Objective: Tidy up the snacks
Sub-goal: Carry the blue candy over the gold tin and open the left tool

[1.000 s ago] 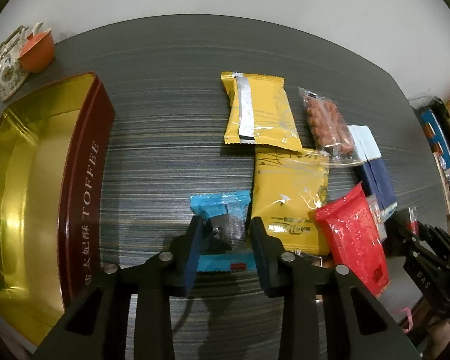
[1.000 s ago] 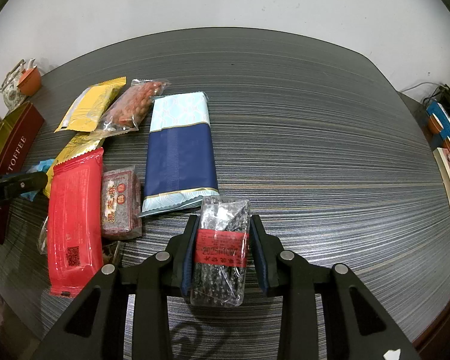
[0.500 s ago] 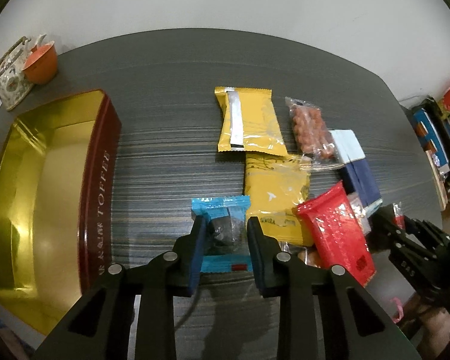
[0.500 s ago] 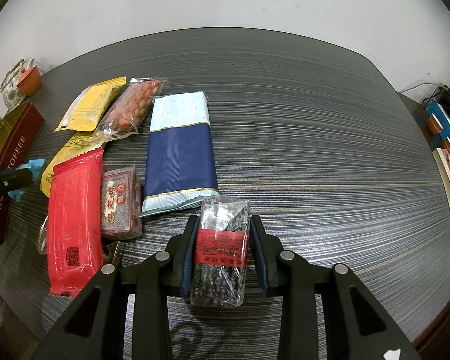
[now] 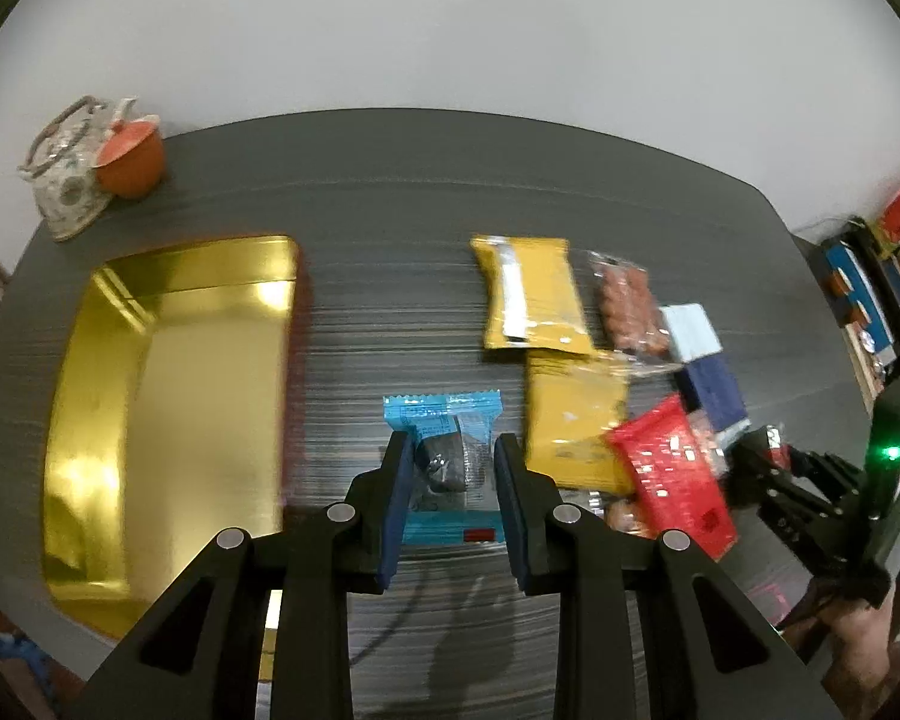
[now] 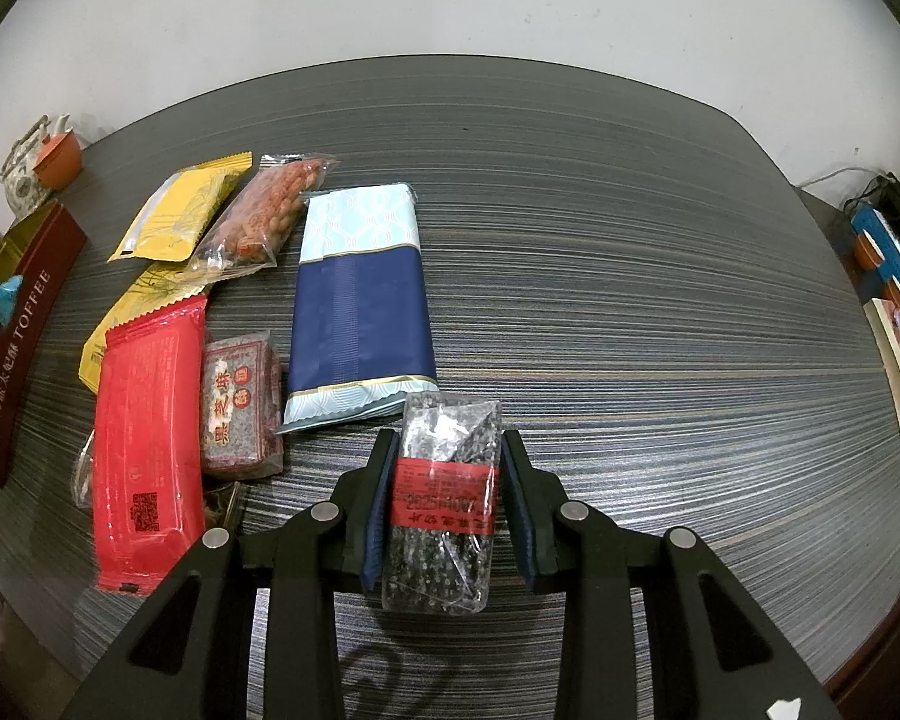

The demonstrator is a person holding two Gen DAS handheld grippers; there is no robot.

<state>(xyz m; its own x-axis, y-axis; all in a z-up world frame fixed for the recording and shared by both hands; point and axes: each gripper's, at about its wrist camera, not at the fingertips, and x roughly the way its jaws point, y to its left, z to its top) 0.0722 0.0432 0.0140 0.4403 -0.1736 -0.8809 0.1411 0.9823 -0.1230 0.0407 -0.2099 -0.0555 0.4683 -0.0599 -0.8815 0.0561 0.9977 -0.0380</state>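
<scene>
Two yellow packets (image 6: 183, 210), one red packet (image 6: 150, 438), one tin (image 5: 168, 408).

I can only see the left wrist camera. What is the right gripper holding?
Observer: The right gripper is shut on a clear packet of dark snack with a red label band.
Operator: Is that packet over the tin?
Observer: No. It is over bare table, just in front of the blue and white packet; the toffee tin is far off at the left edge.
Operator: Anything hidden behind the red packet?
Observer: Yes. A small clear packet of dark pieces with a red label lies right beside the red packet, between it and the blue and white one.
</scene>
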